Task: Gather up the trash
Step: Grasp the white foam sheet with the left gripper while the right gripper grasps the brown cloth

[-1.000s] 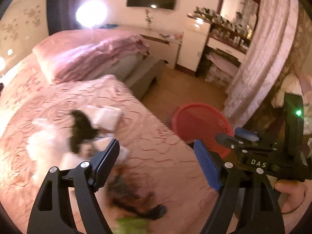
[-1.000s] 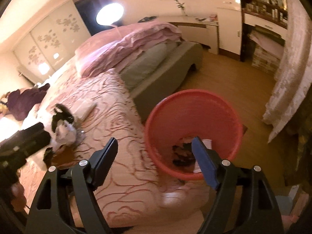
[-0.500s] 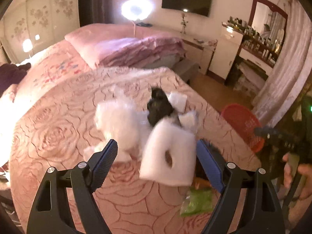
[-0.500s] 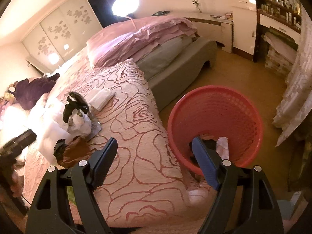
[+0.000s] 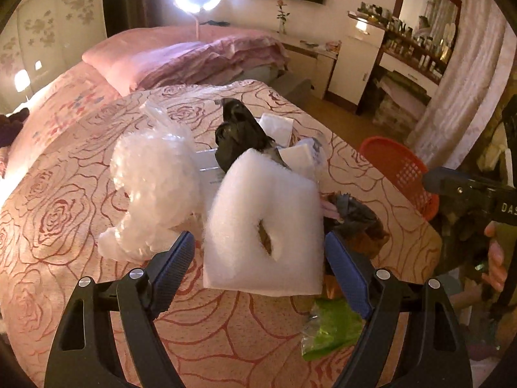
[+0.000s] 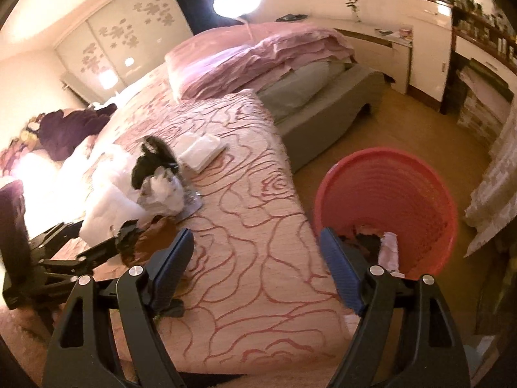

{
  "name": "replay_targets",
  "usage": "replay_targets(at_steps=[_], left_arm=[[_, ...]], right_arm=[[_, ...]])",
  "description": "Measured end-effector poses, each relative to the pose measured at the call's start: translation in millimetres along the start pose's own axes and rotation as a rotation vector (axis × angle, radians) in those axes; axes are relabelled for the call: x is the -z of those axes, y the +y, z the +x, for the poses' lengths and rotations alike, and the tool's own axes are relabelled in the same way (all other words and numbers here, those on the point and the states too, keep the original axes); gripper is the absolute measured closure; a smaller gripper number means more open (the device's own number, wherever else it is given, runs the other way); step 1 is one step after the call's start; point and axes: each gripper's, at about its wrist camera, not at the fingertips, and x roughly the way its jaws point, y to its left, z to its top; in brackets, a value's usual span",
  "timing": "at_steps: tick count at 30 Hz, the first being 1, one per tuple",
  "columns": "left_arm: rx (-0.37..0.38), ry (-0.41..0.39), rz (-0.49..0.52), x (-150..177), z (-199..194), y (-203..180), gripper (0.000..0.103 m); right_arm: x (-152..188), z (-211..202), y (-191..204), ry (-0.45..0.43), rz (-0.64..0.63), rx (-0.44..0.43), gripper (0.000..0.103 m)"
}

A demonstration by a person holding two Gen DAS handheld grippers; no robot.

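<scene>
White foam packing (image 5: 265,226), a soft slab with a cut-out hole, sits squarely ahead of your left gripper (image 5: 260,270), between its spread blue pads but not yet touched by them. A second ago this camera faced the red basket (image 5: 400,174) and the trash was a blur at the lower left; you have since swung in over the pile, so the foam now looks like your next pick.

From the foam, a clear bubble-wrap bundle (image 5: 155,187) lies at nine o'clock, a crumpled black bag (image 5: 239,135) at twelve, folded white paper (image 5: 278,126) just beyond that, dark wrappers (image 5: 355,216) at three and a green wrapper (image 5: 332,326) at five. All rest on the rose-patterned bedspread (image 5: 64,213).

Your right gripper (image 6: 257,266) is also wide open and empty. Its view has drifted from over the basket toward the bed: the red basket (image 6: 387,194) now sits at two o'clock on the floor beside the bed, already holding a few scraps (image 6: 387,245), with much of the trash still to collect.

The only readable writing is "DAS", white letters on the right gripper's black body (image 5: 509,208); anything after them is cut off.
</scene>
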Motion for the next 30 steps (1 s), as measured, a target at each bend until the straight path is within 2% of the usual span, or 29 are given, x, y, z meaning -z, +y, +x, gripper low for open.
replay_targets(at_steps=[1,3,10,16,25,27,29,30], left_arm=[[0.003,0.0,-0.004,0.5,0.5,1.2,0.024],[0.008,-0.002,-0.011,1.7,1.1,3.4,0.032],[-0.008,-0.022,-0.028,6.3,-5.9,9.8,0.034],[0.009,-0.083,-0.084,6.5,-35.0,22.4,0.034],[0.012,-0.156,-0.139,2.6,-61.1,37.0,0.034],[0.006,-0.163,-0.149,3.1,-62.9,40.4,0.034],[0.003,-0.164,-0.158,2.8,-62.9,42.2,0.034],[0.002,-0.165,-0.16,2.3,-62.7,42.3,0.034]], right_arm=[[0.1,1.1,2.8,0.004,-0.006,-0.007,0.026],[0.5,3.6,12.2,0.015,-0.033,-0.035,0.025],[5.3,14.5,46.4,0.064,-0.14,-0.128,0.025],[14.7,24.6,74.5,0.107,-0.228,-0.188,0.025],[22.2,58.7,97.8,0.177,-0.294,-0.16,0.025],[22.2,64.9,97.7,0.183,-0.298,-0.152,0.028],[21.6,70.3,97.0,0.191,-0.294,-0.145,0.042],[20.9,73.2,97.0,0.198,-0.288,-0.148,0.042]])
